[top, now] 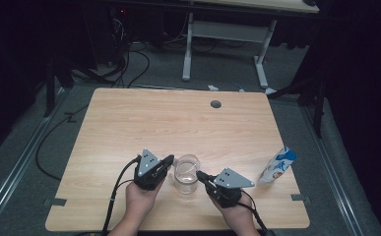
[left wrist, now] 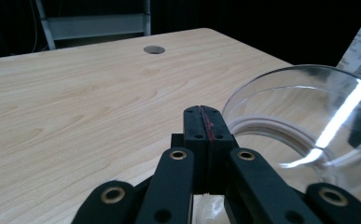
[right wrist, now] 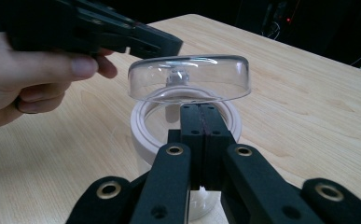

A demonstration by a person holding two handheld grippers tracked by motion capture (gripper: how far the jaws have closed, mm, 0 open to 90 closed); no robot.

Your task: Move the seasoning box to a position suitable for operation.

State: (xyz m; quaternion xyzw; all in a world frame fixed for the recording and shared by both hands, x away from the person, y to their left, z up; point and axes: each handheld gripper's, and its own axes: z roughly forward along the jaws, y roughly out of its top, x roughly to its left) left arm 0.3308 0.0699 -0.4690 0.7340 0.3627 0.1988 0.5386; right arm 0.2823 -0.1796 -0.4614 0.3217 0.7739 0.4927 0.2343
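Note:
A clear jar (top: 186, 181) with a white rim (right wrist: 141, 133) stands near the table's front edge, between my two grippers. Its clear domed lid (right wrist: 190, 77) hangs tilted just above the rim. My right gripper (right wrist: 200, 108) is shut, its tips pinching the lid's near edge; in the high view it (top: 201, 175) meets the jar's right side. My left gripper (left wrist: 201, 111) is shut with nothing in it. It sits beside the lid (left wrist: 308, 107), and in the right gripper view its tip (right wrist: 166, 45) hovers at the lid's far left.
A white and blue pouch (top: 278, 165) stands near the right edge of the wooden table (top: 178, 123). A round cable hole (top: 215, 104) lies at the far middle. Another desk's legs (top: 188, 49) stand beyond the table.

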